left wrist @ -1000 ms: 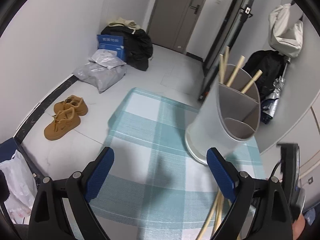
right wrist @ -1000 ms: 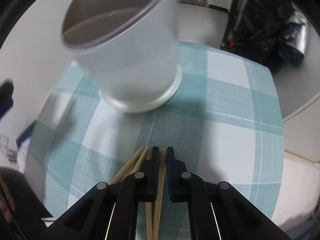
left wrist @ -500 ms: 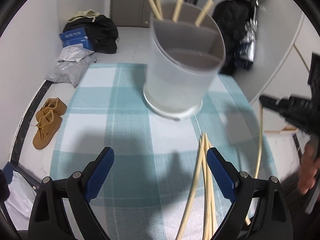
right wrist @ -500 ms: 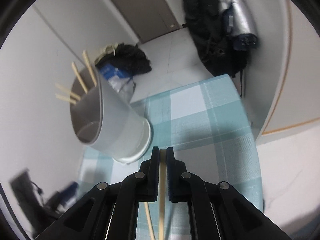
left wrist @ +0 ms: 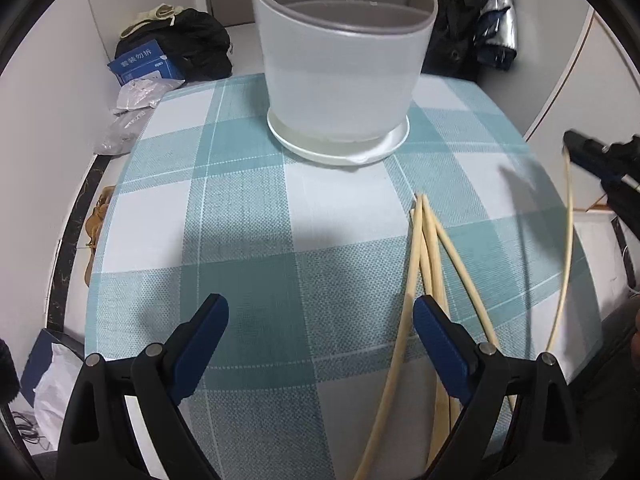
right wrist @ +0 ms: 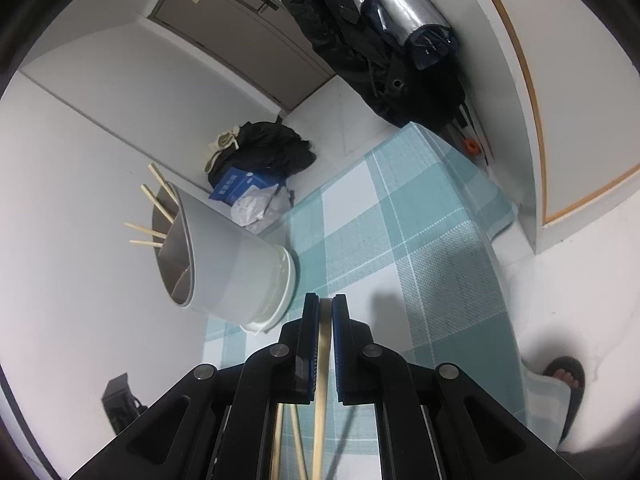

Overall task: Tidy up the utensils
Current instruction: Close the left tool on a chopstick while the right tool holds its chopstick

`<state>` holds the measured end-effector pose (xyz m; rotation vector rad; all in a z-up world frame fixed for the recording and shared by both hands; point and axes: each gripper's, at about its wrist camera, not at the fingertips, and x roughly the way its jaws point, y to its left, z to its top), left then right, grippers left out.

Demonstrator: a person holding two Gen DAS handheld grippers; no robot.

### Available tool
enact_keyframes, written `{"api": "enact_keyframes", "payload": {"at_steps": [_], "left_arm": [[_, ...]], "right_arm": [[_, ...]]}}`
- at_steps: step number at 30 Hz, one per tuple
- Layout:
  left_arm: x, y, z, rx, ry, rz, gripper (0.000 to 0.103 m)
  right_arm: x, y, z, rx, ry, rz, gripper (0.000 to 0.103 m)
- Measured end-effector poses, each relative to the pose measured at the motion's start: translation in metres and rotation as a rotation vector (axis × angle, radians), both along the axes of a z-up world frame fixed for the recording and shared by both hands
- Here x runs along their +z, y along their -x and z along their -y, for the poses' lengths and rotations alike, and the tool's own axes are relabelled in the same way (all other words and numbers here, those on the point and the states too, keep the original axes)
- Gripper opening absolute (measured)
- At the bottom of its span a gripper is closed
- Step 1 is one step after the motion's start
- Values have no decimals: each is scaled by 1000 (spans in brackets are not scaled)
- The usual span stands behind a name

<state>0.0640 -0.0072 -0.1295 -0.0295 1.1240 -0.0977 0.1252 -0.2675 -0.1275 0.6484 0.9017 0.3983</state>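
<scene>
A white utensil holder (left wrist: 340,64) with grey dividers stands at the far side of the teal checked tablecloth (left wrist: 248,248). It also shows in the right wrist view (right wrist: 236,268), with several chopsticks (right wrist: 156,200) standing in it. Several loose chopsticks (left wrist: 430,248) lie on the cloth right of centre. My left gripper (left wrist: 320,320) is open and empty above the cloth, its right finger beside those chopsticks. My right gripper (right wrist: 326,308) is shut on a single chopstick (right wrist: 322,360), lifted at the table's right side; the gripper (left wrist: 568,148) and the hanging chopstick (left wrist: 566,240) show in the left wrist view.
A black bag (left wrist: 188,40), a blue box (left wrist: 144,64) and plastic packets (left wrist: 132,108) lie on the floor by the far wall. Dark coats and a folded umbrella (right wrist: 400,28) hang at the right. A sandalled foot (right wrist: 566,376) stands by the table's edge.
My right gripper has lifted one chopstick off the pile and up away from the cloth. My left gripper has swung to face the holder and come closer to it.
</scene>
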Motion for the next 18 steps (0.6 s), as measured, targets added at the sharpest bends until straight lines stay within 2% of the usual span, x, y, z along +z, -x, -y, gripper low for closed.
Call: {"api": "enact_keyframes", "payload": {"at_steps": [3,4,5,12,15,18], "left_arm": [[-3,-3,5,-17,-30,-15,86],[-4,-4,7,-28,-40,-27,79],[-5,-5,9,-39,-47,-33,77],[-3,-19,18,-89,-57,-54,70],[-2,-29,28,-136,-74,-55,62],[-1,-38,35,-165,-72,-63,45]], "right_arm": [[2,-1,1,1,-21,18,6],[2,0,2,-2,-21,27,6],[3,0,3,-5,-24,32,6],[4,0,4,-8,-33,46,6],[4,-1,5,-10,-49,42,6],[3,-1,5,-7,-50,31,6]]}}
